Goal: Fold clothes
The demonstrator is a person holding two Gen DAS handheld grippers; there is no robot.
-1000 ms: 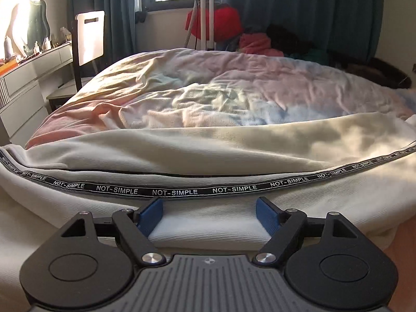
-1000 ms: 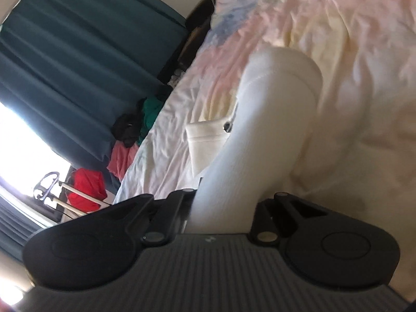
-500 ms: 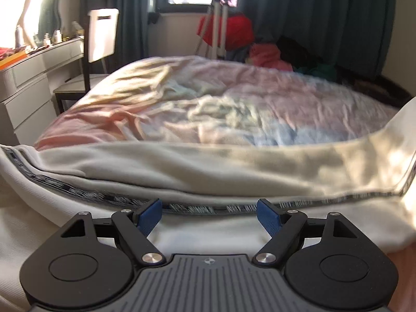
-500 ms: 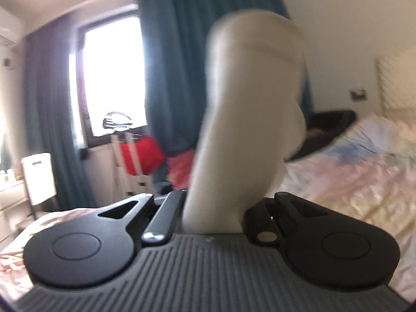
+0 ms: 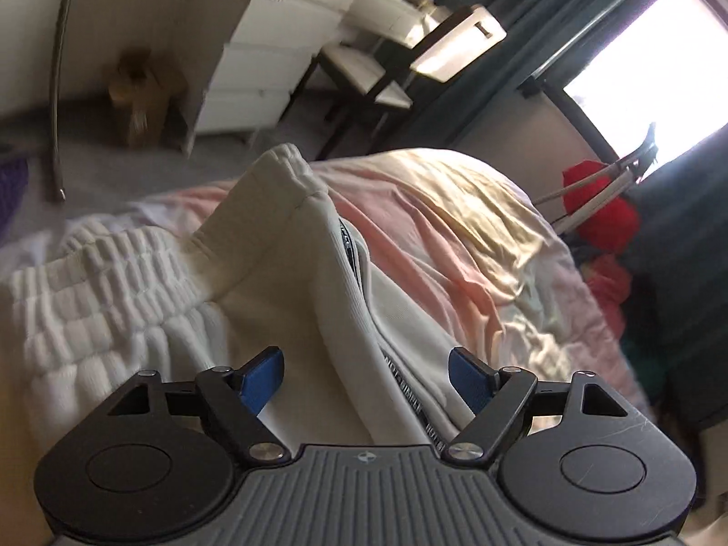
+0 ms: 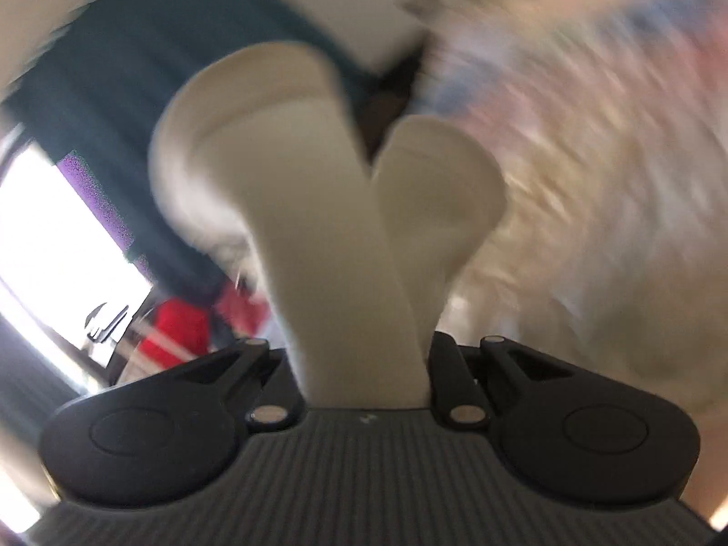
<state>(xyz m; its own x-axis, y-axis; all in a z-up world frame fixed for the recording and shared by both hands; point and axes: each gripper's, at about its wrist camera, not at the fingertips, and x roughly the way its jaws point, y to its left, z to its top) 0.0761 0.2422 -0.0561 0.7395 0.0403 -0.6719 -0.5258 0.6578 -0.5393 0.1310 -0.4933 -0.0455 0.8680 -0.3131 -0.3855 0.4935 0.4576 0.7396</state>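
Note:
Cream trousers (image 5: 291, 282) with a black lettered side stripe (image 5: 409, 400) lie on the bed, running from my left gripper (image 5: 366, 380) up to the elastic waistband (image 5: 284, 164). The left gripper is open, its blue pads either side of the cloth, not closed on it. In the blurred right wrist view, my right gripper (image 6: 364, 359) is shut on a doubled fold of the same cream trousers (image 6: 318, 209), which stands up in two lobes in front of the camera.
A white textured knit garment (image 5: 100, 300) lies left of the trousers. The bed has a pastel pink and yellow cover (image 5: 446, 227). White drawers (image 5: 255, 73), a chair (image 5: 409, 68), a tripod with red clothes (image 5: 600, 209) and teal curtains (image 6: 136, 54) stand beyond.
The left gripper has swung to look along the trousers toward the waistband, still open. The right gripper has kept its hold on the cloth and is moving fast, tilting back toward the bed.

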